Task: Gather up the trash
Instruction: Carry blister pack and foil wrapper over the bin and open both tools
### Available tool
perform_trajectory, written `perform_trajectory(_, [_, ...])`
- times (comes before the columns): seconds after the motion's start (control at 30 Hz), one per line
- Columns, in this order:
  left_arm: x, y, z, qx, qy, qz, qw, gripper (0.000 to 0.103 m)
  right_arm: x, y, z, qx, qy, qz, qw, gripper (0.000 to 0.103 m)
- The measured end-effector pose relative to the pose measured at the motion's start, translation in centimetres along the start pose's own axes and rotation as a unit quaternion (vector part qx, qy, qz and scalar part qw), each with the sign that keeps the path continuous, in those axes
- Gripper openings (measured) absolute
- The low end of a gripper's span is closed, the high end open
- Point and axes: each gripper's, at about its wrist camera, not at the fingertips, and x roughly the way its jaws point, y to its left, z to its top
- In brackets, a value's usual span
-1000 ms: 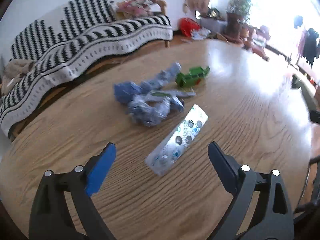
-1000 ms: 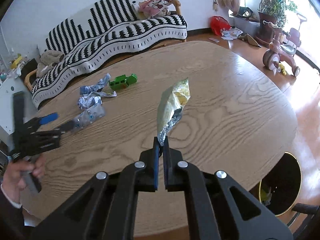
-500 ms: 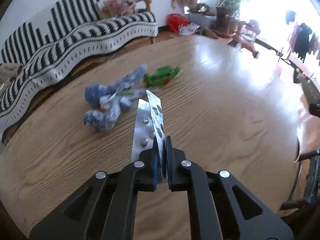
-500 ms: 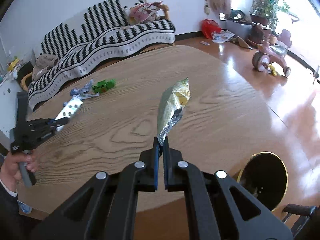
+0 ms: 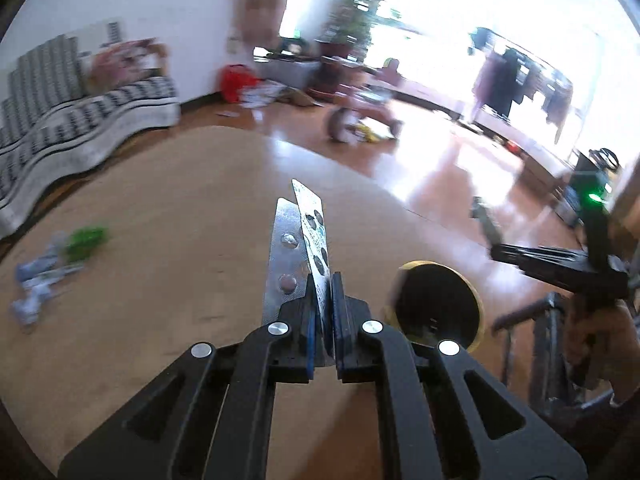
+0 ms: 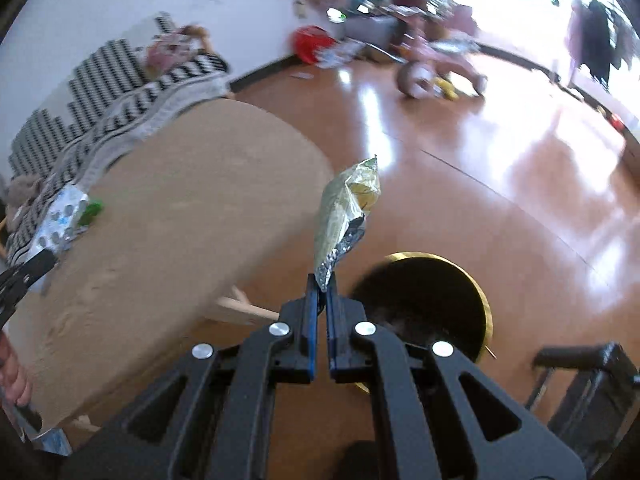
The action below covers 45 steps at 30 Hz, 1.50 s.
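Note:
My left gripper [image 5: 322, 280] is shut on silver pill blister packs [image 5: 298, 248] that stick up from its pads, above the wooden table [image 5: 180, 200]. My right gripper [image 6: 322, 285] is shut on a crumpled yellow-green foil snack bag [image 6: 346, 208], out past the table's edge over the floor. A round black bin with a gold rim [image 6: 428, 304] stands on the floor just right of the right gripper; in the left wrist view the bin [image 5: 436, 304] lies right of my fingers. Blue crumpled wrappers [image 5: 36, 284] and a green toy [image 5: 86, 240] stay on the table at left.
A striped sofa [image 5: 80, 120] stands behind the table. A pink tricycle [image 6: 440, 68] and a red bag [image 6: 312, 42] lie on the glossy floor [image 6: 520, 168]. A dark chair frame [image 6: 584, 392] stands at the right. The person's hand [image 5: 600, 340] holds the other gripper at right.
The left gripper closed on the blister packs, lifted them and swung right toward the bin. The right gripper carried the snack bag off the table's edge to beside the bin.

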Motion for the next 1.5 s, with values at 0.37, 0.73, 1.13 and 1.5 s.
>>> perform_trajectory(0.37, [10.2,-11.6,-2.1,0.053,0.066,-0.071,0.9939,0.006,8.8,-7.7,-3.6,0.044,0.130,-0.012,0.990,0.005])
perform_trajectory(0.73, [15.8,-13.9,-3.2,0.051,0.107,-0.079,0.9898,0.006,10.5,-9.7,-2.9,0.069,0.145,0.004,0.987,0.005])
perform_trajectory(1.13, [19.1,-14.6,-4.1,0.046,0.137,-0.090,0.9853,0.006,8.9,-11.2,-1.6,0.095,0.115,0.005,0.989,0.077])
perform_trajectory(1.5, [22.7,-16.2,-4.4,0.053,0.158,-0.125,0.9780,0.006,4.7,-13.6,0.0,0.154,0.050,-0.008,0.987,0.077])
